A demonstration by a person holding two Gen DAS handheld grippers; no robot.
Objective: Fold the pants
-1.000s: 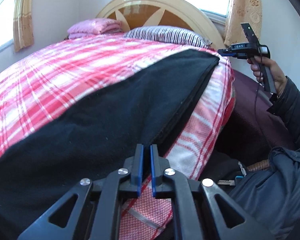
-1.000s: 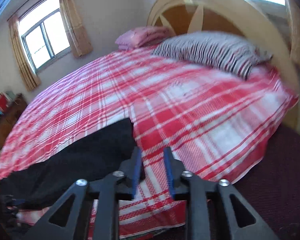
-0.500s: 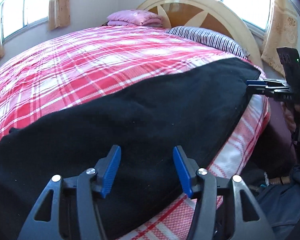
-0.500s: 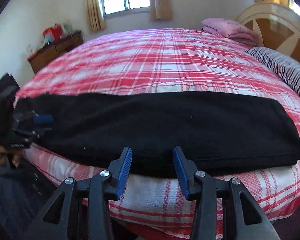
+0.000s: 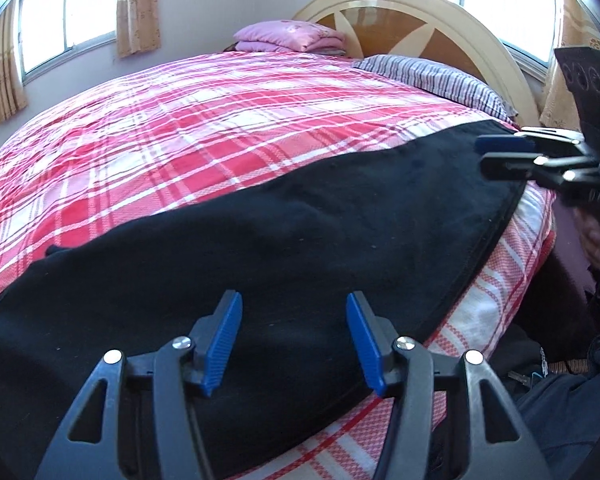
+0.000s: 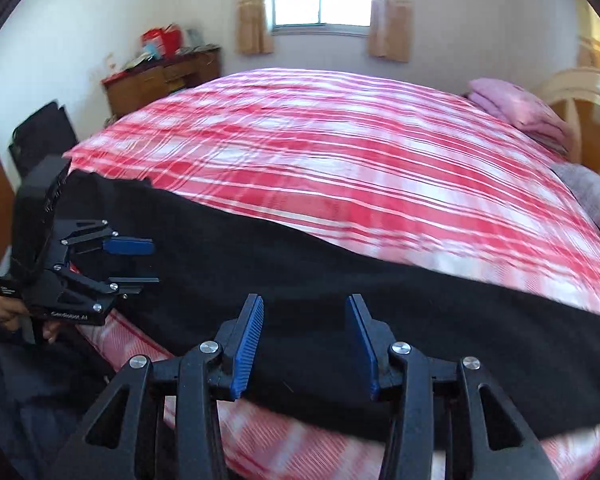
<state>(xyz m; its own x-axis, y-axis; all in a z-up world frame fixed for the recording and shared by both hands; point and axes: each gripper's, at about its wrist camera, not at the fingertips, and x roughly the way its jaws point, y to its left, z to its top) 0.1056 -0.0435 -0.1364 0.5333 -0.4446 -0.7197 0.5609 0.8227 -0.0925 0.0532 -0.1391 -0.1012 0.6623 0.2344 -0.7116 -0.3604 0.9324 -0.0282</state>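
Note:
Black pants (image 5: 300,232) lie folded lengthwise in a long strip along the near edge of the bed. In the left wrist view my left gripper (image 5: 294,300) hovers open just over one end of the strip, nothing between its blue pads. The right gripper (image 5: 500,156) shows at the far end, held by a hand. In the right wrist view my right gripper (image 6: 304,304) stands open above the pants (image 6: 340,280) near their front edge. The left gripper (image 6: 148,263) is open at the left end.
The bed has a red plaid sheet (image 5: 220,132), a striped pillow (image 5: 432,76), a folded pink blanket (image 5: 292,38) and a round headboard (image 5: 412,20). A wooden dresser (image 6: 160,80) stands by the far wall. A dark jacket (image 5: 560,408) is at the bedside.
The left jaws, almost shut at the pants' edge a second ago, have opened wide. The right gripper has swung from the pillow end round over the pants and opened a little more.

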